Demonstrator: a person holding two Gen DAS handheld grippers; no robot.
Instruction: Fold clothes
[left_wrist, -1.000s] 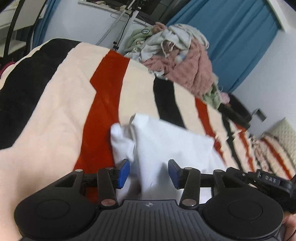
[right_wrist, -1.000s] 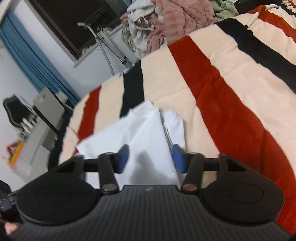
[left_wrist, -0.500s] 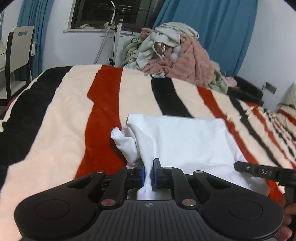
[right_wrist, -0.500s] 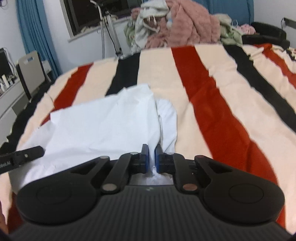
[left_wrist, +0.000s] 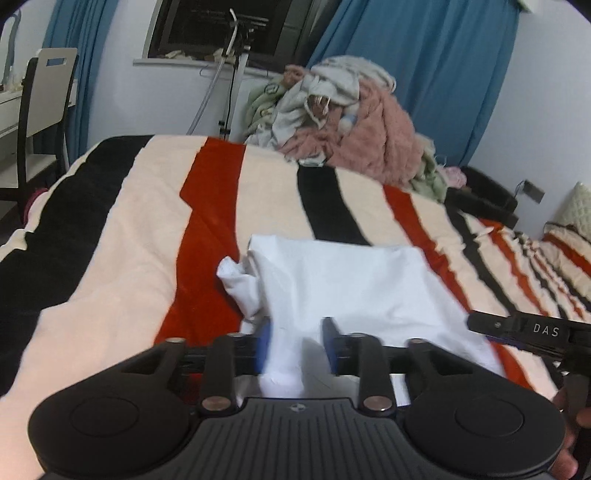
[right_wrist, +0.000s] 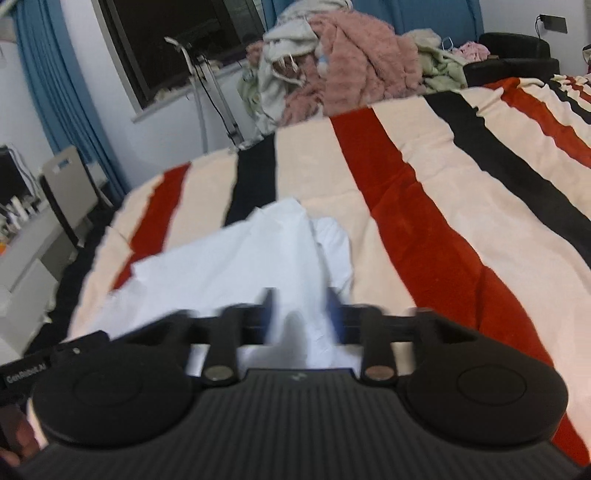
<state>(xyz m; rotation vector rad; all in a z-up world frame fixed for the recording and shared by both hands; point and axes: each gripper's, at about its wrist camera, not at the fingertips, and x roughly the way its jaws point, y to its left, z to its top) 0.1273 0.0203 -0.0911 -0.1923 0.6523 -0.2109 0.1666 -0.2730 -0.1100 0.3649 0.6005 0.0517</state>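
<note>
A white garment (left_wrist: 343, 280) lies partly folded on the striped blanket (left_wrist: 140, 258), with a bunched sleeve sticking out at its left side. My left gripper (left_wrist: 297, 343) hangs over its near edge, jaws opening; a ridge of the white cloth stands between the blue pads (left_wrist: 264, 343), which no longer pinch it. In the right wrist view the same garment (right_wrist: 236, 266) spreads to the left. My right gripper (right_wrist: 301, 317) is blurred, its jaws opening too, with a loose fold of cloth between them. Each gripper shows in the other's view: right (left_wrist: 532, 330), left (right_wrist: 37, 365).
A heap of pink, grey and green clothes (left_wrist: 351, 122) is piled at the far end of the bed. A chair (left_wrist: 48, 110) and a white desk stand to the left, and a metal stand (left_wrist: 229, 74) is by the window. Blue curtains hang behind.
A second ago both grippers stood open over the cloth's near edge. They then shut on it, and now both have parted again and drawn back a little.
</note>
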